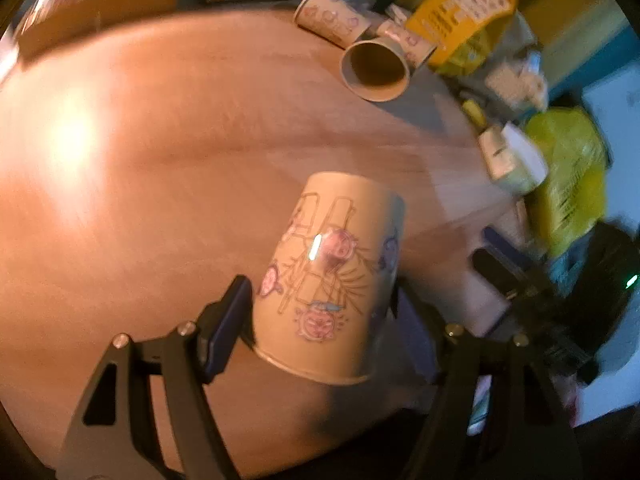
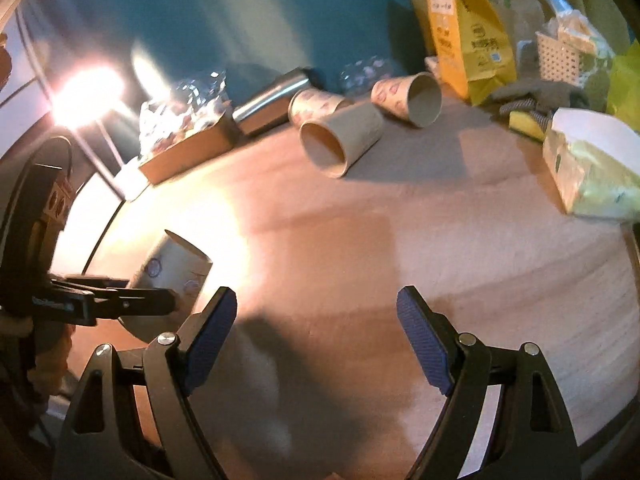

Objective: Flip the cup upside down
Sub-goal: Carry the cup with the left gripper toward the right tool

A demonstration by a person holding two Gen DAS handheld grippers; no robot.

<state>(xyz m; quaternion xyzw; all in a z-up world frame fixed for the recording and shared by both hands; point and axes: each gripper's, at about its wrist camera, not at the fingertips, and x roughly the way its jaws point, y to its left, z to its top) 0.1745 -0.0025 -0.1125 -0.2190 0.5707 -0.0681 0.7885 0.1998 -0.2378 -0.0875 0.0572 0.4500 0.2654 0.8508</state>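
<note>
A tan paper cup (image 1: 332,276) with pink cartoon prints sits between my left gripper's fingers (image 1: 232,312), rim toward the camera and base pointing away, tilted a little. My left gripper (image 1: 320,292) is shut on the cup and holds it over the wooden table (image 1: 140,180). The same cup (image 2: 176,268) shows at the left of the right wrist view, held by the left gripper (image 2: 176,300). My right gripper (image 2: 316,308) is open and empty above the table (image 2: 400,260).
Three more paper cups (image 2: 340,140) lie on their sides at the table's back, also in the left wrist view (image 1: 376,68). A steel tumbler (image 2: 272,100), a cardboard tray (image 2: 188,148), yellow bags (image 2: 472,40) and a tissue pack (image 2: 592,172) line the back and right.
</note>
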